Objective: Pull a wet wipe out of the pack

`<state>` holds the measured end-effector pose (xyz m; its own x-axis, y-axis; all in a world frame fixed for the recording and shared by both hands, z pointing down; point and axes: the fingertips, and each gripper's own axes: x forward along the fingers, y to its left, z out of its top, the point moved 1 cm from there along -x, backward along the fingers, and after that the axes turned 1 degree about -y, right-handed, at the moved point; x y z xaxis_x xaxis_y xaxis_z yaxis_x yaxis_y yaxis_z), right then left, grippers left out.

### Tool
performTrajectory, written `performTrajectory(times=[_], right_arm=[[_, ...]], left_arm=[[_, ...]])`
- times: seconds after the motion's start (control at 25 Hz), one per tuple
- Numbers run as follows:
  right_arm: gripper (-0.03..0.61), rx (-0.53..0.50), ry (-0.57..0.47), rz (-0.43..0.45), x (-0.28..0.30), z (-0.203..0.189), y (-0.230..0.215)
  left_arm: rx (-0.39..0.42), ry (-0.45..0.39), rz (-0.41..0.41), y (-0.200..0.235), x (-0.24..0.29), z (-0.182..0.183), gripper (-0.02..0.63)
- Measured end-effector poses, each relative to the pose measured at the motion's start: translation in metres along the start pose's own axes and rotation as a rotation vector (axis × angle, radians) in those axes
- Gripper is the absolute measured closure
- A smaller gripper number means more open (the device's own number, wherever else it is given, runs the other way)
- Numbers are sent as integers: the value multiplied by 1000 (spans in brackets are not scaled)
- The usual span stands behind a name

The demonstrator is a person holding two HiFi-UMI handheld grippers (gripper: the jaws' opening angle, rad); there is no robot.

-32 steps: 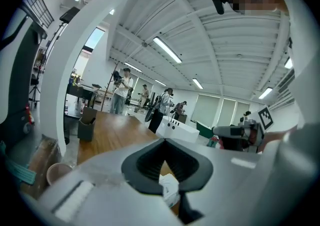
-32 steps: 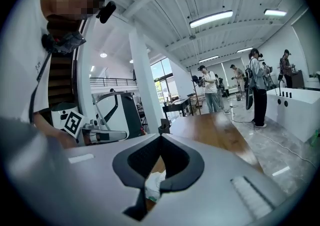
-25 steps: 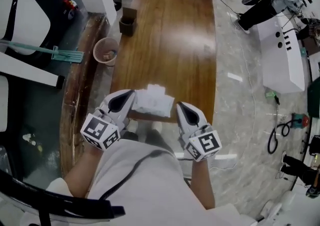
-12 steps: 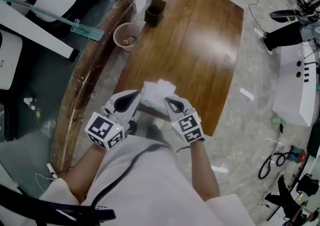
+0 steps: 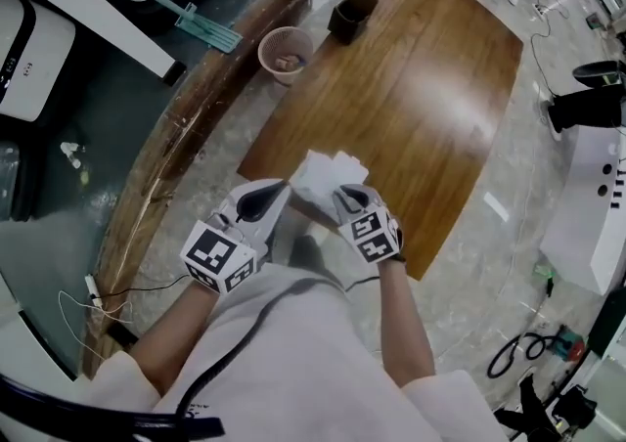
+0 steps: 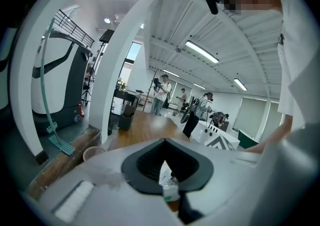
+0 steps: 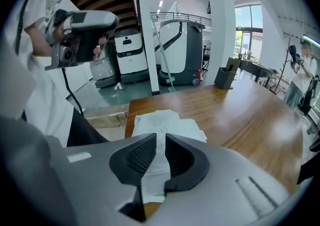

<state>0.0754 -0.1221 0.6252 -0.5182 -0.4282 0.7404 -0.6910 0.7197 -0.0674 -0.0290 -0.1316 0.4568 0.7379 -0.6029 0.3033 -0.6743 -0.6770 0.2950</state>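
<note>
A white wipe pack (image 5: 328, 174) with loose white sheets on top lies at the near end of the wooden table (image 5: 421, 88). My left gripper (image 5: 282, 194) is shut, its tips at the pack's left edge. In the left gripper view the tips (image 6: 164, 142) meet and the green-labelled pack (image 6: 170, 186) shows just beneath; a pinch on it cannot be told. My right gripper (image 5: 342, 198) sits at the pile's near right. In the right gripper view its jaws (image 7: 161, 142) stand nearly closed on a white wet wipe strip (image 7: 159, 162) that runs back to the pile (image 7: 165, 122).
A dark box (image 5: 352, 12) stands at the table's far left corner. A pink wastebasket (image 5: 286, 51) sits on the floor beside a long wooden ledge (image 5: 186, 127). A green mop (image 5: 186, 15) lies to the left, white equipment (image 5: 597, 205) to the right. People stand far off.
The right gripper came down and leftward from beside the pack onto the white pile. The left gripper dipped slightly and stayed shut. The head view swung round.
</note>
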Motion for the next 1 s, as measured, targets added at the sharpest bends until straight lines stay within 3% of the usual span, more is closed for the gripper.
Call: performTrajectory(times=[0.76, 1.0], right_arm=[[529, 6, 97, -1, 19, -1, 0], [541, 5, 117, 5, 18, -3, 0]], left_arm=[[24, 91, -139, -42, 35, -24, 609], [29, 94, -143, -40, 34, -23, 609]])
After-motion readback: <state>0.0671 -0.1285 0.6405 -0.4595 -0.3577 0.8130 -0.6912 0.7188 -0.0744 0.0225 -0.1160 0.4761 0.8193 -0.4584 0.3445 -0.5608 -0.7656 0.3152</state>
